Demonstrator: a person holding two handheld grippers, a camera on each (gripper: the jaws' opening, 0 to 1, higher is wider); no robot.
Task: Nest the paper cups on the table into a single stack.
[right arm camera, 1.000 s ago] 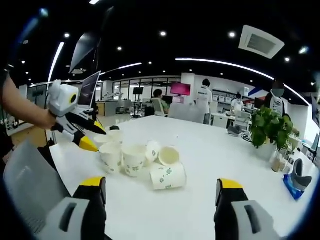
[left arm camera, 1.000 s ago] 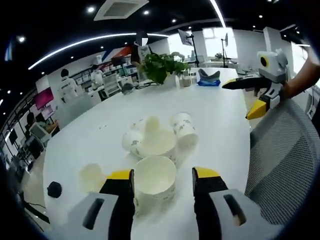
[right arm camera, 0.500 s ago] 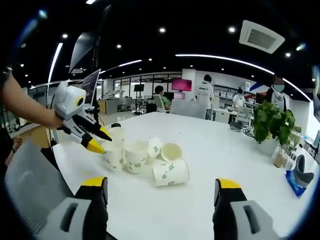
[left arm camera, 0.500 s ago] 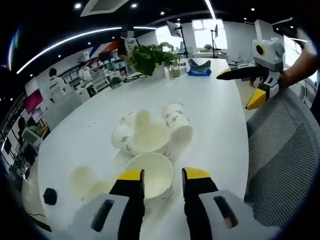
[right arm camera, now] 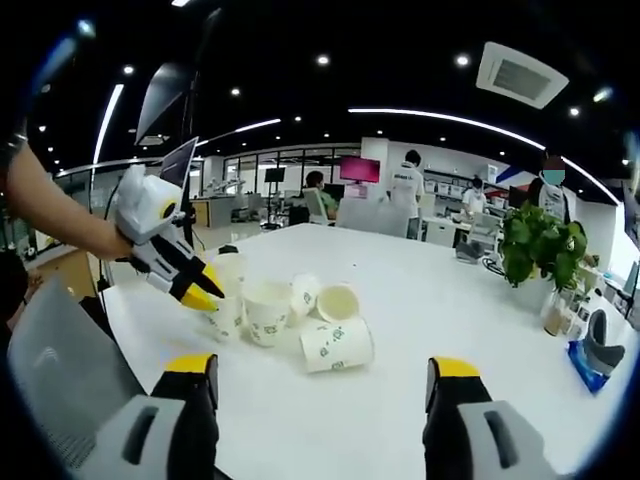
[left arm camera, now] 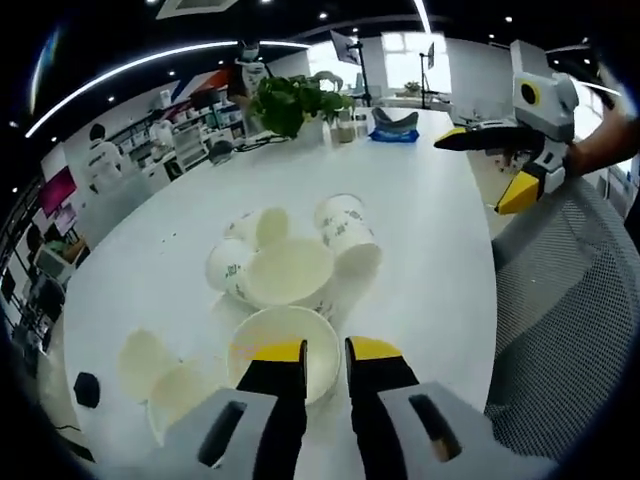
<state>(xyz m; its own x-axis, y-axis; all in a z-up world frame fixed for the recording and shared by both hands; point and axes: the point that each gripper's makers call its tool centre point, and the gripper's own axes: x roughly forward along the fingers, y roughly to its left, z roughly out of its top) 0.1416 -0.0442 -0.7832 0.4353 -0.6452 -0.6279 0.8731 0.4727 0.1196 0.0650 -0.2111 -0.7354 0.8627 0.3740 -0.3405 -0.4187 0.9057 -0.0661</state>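
My left gripper [left arm camera: 325, 352] has its two yellow-tipped jaws pinched on the near rim of an upright paper cup [left arm camera: 277, 345]; one jaw tip lies inside the mouth and the other outside the wall, so the rim sits between them. From the right gripper view the same left gripper [right arm camera: 205, 293] comes in from the left, tips down at the nearest cup [right arm camera: 226, 303] of the cluster.

Taking that gripped cup as my landmark: just beyond it stands a second upright cup [left arm camera: 283, 277], wide mouth facing me, close to touching. Beyond and to the right of the landmark lies a cup on its side [left arm camera: 346, 233], printed wall up. Behind the second cup, two more cups [left arm camera: 255, 228] lie tumbled together. To the left of the landmark are two pale cups [left arm camera: 161, 377], near it but apart.

My right gripper [right arm camera: 315, 375] hangs with jaws wide apart and nothing between them, well short of the cluster; the tipped-over cup [right arm camera: 335, 345] lies beyond the gap. It also shows in the left gripper view [left arm camera: 495, 165], out past the white table [left arm camera: 440, 250] edge above a mesh chair [left arm camera: 565, 320], far to the right of the landmark. A potted plant [left arm camera: 290, 100] stands at the table's far end.
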